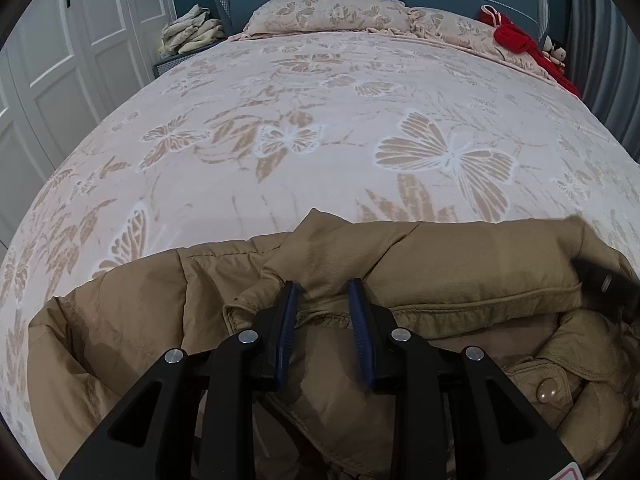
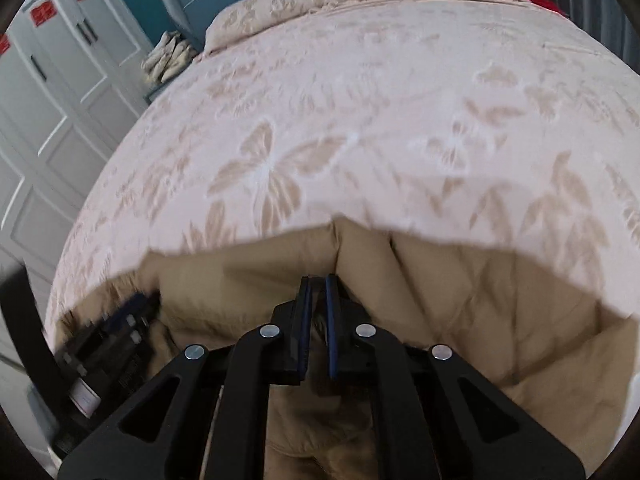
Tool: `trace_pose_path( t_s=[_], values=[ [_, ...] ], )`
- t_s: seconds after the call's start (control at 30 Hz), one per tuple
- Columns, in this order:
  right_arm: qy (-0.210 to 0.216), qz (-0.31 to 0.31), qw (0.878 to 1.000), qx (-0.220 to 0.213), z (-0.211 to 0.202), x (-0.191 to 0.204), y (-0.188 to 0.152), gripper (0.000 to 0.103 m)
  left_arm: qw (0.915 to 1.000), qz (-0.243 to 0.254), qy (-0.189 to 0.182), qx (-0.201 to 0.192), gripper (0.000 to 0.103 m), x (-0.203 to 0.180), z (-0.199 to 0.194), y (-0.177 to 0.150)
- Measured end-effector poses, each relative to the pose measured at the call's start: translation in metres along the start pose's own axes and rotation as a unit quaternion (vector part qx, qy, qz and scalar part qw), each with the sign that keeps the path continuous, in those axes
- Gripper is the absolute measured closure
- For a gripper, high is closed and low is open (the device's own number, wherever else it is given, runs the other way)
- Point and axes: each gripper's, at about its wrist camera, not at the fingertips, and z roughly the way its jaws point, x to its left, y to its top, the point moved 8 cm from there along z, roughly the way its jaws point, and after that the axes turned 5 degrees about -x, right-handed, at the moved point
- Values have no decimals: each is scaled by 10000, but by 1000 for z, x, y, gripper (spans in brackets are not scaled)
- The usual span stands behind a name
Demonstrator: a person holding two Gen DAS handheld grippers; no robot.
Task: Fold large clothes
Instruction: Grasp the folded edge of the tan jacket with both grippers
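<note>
A tan padded jacket (image 1: 460,264) lies at the near edge of the bed, with a snap button showing at its front placket. My left gripper (image 1: 322,288) hovers over the jacket's collar area with its blue-padded jaws apart and nothing between them. In the right wrist view the jacket (image 2: 460,300) fills the lower part of the blurred frame. My right gripper (image 2: 318,280) has its jaws nearly closed on a fold of the jacket's tan fabric. The right gripper shows at the right edge of the left wrist view (image 1: 608,280), and the left gripper at the lower left of the right wrist view (image 2: 120,328).
The bed (image 1: 320,120) has a pink butterfly-patterned cover and matching pillows (image 1: 328,14) at a blue headboard. A red garment (image 1: 520,40) lies at the far right corner. Folded pale clothes (image 1: 192,32) sit on a nightstand. White wardrobe doors (image 1: 60,60) stand left.
</note>
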Motion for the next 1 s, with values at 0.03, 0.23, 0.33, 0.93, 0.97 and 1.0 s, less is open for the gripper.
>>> trace_pose_path(
  t_s=[0.03,0.23,0.33,0.93,0.97,1.0],
  values=[
    [-3,-37,10000,25,2,-1,-7,101,10000,-7,-10,-7,75,0,0,0],
    [18,-67,10000,-35,5,0,-20,102,9989,-362,-282,2,75,8,-24,12],
    [-82,-347,9994,-18,0,3,-26,102,9975,-473,-507,-119,73,1,-42,33],
    [-141,-365,9992,-103,1,18,-20,101,9995,319,30,69,69,-36,1,3],
    [-154,-377,9991,-130,2,18,-21,101,9994,328,54,8,69,-37,1,2],
    [-215,-444,9986,-169,4,18,-23,101,9994,344,79,-23,69,-37,1,1]
  ],
)
